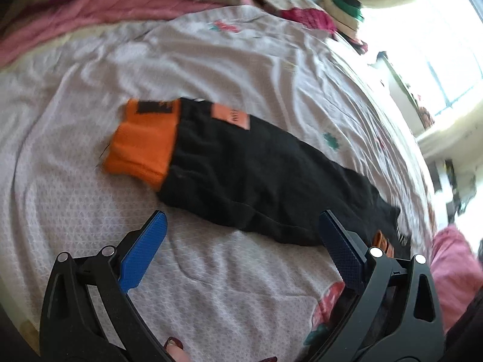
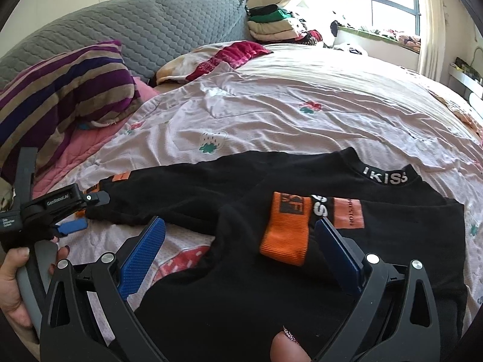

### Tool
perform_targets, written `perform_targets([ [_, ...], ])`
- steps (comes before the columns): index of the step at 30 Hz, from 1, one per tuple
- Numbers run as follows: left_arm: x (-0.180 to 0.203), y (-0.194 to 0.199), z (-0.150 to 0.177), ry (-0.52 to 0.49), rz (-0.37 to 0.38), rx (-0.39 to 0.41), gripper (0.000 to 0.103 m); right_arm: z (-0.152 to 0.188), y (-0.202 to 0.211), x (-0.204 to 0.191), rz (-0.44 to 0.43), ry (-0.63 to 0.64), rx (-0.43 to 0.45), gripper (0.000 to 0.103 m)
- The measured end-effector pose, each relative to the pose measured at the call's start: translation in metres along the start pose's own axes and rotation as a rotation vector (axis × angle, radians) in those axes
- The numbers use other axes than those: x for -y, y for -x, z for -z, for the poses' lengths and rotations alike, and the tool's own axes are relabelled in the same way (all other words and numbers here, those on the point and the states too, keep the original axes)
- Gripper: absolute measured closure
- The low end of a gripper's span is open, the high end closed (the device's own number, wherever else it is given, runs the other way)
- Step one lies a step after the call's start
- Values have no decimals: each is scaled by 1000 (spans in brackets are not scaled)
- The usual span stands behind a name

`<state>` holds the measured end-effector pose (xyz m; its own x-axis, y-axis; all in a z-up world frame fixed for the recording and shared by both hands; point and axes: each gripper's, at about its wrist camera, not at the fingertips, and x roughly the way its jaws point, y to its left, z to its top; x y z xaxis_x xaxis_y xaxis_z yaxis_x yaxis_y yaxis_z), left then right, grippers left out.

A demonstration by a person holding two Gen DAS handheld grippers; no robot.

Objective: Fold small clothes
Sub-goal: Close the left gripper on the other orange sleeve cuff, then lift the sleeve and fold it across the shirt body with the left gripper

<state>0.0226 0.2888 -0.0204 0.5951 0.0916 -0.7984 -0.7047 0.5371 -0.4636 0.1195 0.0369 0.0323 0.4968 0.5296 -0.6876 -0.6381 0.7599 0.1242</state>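
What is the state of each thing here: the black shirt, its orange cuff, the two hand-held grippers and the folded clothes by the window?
Black shirt: lying flat on the bed, one sleeve folded across the body.
Orange cuff: lying on top of the shirt.
Left hand-held gripper: open, at the shirt's edge.
Right hand-held gripper: open, empty, over the shirt.
Stack of clothes: folded, piled.

Left wrist view motion-blurred, black shirt (image 2: 302,286) hem cut off below, orange patch (image 1: 231,116) lettering unreadable
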Motion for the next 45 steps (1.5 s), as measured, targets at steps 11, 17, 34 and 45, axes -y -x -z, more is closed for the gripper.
perform_targets([
  [11, -32, -10, -12, 162, 6, 138, 10, 8, -12, 8, 18, -12, -38, 4],
  [17, -30, -17, -20, 186, -113, 229, 48, 11, -9, 25, 64, -19, -51, 4],
  [34, 31, 33, -19, 6, 203, 353, 93, 37, 41, 106, 220, -72, -21, 4],
  [45, 98, 52, -2, -205, 448, 311, 96, 54, 63, 161, 218, -222, 25, 4],
])
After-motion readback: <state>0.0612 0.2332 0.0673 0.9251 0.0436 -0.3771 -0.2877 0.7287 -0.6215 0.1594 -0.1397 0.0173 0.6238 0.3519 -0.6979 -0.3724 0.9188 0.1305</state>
